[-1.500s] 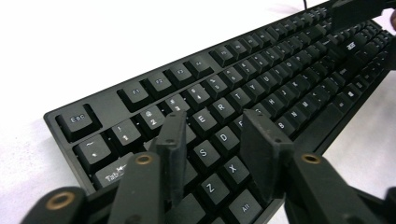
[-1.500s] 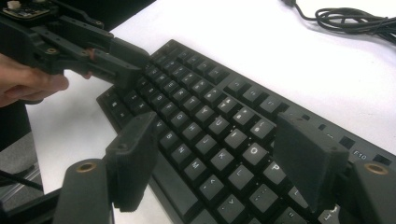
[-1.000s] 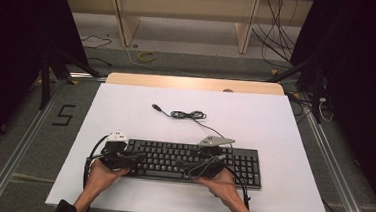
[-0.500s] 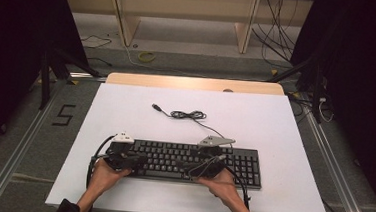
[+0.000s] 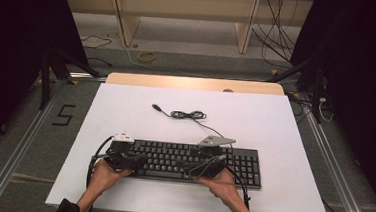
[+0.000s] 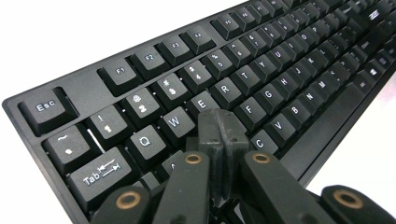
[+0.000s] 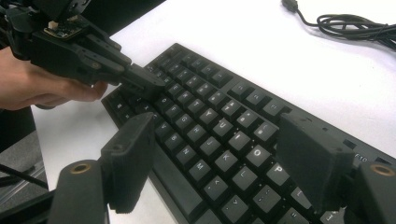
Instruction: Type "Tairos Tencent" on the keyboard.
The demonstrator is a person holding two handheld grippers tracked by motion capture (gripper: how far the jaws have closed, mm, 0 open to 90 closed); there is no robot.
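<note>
Two grippers over keyboard [image 5: 184, 162] near surface's front edge. Left gripper [image 6: 222, 135] closed, tips on left keys, shifted slightly rightward. Right gripper [image 7: 224, 163] open, unmoved above keys.

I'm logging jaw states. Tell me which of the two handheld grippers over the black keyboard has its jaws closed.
The left gripper: its black jaws are pressed together above the black plastic keyboard, near the E key. The right gripper has its jaws wide apart.
</note>
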